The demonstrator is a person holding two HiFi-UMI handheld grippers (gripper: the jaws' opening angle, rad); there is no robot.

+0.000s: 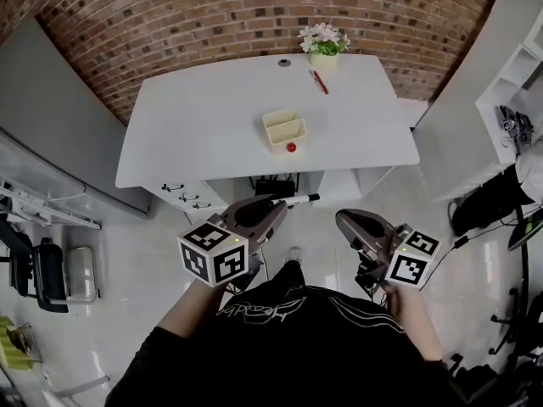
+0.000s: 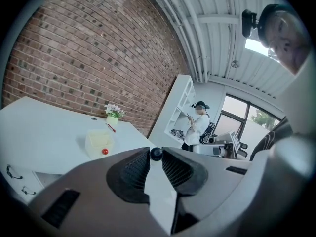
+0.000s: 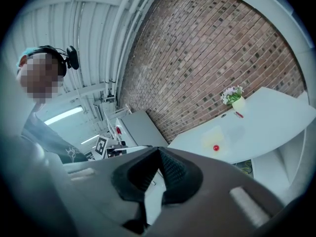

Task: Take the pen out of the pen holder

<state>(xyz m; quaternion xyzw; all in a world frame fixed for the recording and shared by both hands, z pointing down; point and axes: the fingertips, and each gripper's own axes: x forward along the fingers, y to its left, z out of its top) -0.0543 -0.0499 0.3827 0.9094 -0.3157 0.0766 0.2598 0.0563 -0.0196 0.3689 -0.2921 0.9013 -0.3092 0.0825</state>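
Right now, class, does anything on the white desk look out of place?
A red pen lies loose on the desk beside the flower pot, well away from the cream holder in the middle. A small red ball sits at the holder's near edge. Nothing looks spilled or broken.

The person wears a black top with thin white outlined lettering across the chest and fine white stripes towards 4 o'clock, plus a black head strap with a small black camera, seen at 10 o'clock in the right gripper view. In the head view the left claw, at 7 o'clock from centre, and the right claw, at 5 o'clock, have smooth, rounded grey-brown shells with black ribbed pads. Each carries a white block printed with black square markers: the left cube and the right cube.
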